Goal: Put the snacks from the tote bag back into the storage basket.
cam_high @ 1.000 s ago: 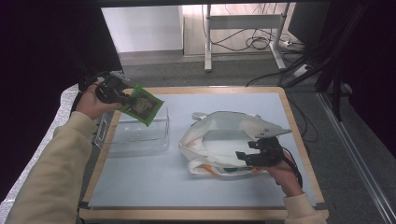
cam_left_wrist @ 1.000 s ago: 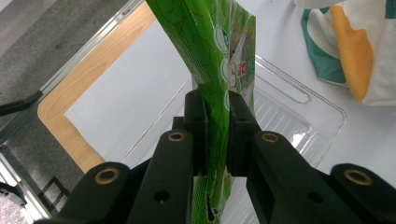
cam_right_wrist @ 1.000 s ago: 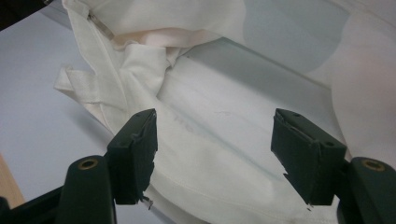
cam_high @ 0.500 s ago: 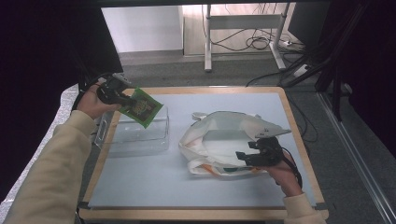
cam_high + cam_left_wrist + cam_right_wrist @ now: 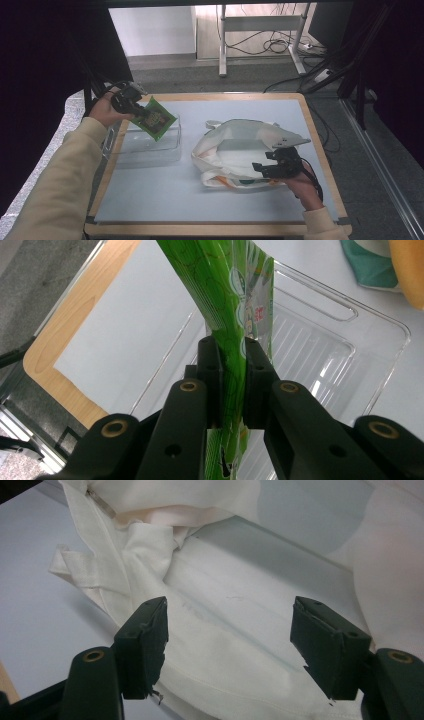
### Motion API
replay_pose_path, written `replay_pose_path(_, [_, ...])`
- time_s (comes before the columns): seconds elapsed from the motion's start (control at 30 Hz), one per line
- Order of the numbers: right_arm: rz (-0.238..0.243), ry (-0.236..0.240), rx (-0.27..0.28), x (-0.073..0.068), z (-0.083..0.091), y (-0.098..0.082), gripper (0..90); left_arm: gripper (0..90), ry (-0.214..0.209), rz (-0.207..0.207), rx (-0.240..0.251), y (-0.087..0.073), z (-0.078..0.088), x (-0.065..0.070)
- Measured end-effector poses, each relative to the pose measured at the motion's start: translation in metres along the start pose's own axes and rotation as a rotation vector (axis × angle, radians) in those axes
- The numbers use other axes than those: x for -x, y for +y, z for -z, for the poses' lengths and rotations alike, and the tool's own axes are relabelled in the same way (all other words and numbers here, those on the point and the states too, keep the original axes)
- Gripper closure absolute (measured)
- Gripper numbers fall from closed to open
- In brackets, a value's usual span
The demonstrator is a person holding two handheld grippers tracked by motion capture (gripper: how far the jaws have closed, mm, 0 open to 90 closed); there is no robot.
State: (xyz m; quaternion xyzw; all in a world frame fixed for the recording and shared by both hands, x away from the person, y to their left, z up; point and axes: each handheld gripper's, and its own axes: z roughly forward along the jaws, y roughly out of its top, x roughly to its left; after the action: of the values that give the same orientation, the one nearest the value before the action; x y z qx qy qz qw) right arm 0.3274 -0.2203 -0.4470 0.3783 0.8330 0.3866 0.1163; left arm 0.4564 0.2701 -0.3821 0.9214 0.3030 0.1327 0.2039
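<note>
My left gripper (image 5: 136,107) is shut on a green snack packet (image 5: 157,119), holding it above the far left corner of a clear plastic tray (image 5: 150,150). In the left gripper view the packet (image 5: 227,300) is pinched edge-on between the pads (image 5: 210,370), with the tray (image 5: 320,360) below it. A white cloth tote bag (image 5: 235,150) lies at the middle right of the table. My right gripper (image 5: 267,169) stands open at the bag's near right edge. In the right gripper view its jaws are wide apart over the bag's fabric (image 5: 235,620), gripping nothing.
The table has a pale blue mat (image 5: 165,195) inside a wooden border (image 5: 210,230). Teal and orange items (image 5: 245,181) peek from under the bag's near edge. Beyond the table are a desk frame (image 5: 260,30) and cables on the floor (image 5: 280,47).
The left gripper with the packet has shifted very slightly; the right gripper and the bag have kept still.
</note>
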Motion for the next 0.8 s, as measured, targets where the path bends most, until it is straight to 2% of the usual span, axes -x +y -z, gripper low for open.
replay_pose_path(0.3, [0.000, -0.001, 0.003, 0.000, 0.001, 0.000, 31.4, 82.0, -0.003, -0.026, -0.041, -0.001, -0.009, 0.002])
replay_pose_path(0.43, [-0.001, -0.001, 0.001, 0.001, 0.001, 0.000, 31.3, 82.0, -0.011, -0.034, -0.042, 0.000, -0.013, 0.003])
replay_pose_path(0.57, [0.001, -0.003, -0.002, 0.000, 0.000, 0.000, 31.3, 82.0, -0.015, -0.061, -0.078, 0.004, -0.022, 0.005])
replay_pose_path(0.8, [0.004, -0.003, -0.005, 0.000, 0.000, -0.001, 31.2, 81.8, -0.018, -0.094, -0.111, 0.011, -0.029, 0.006])
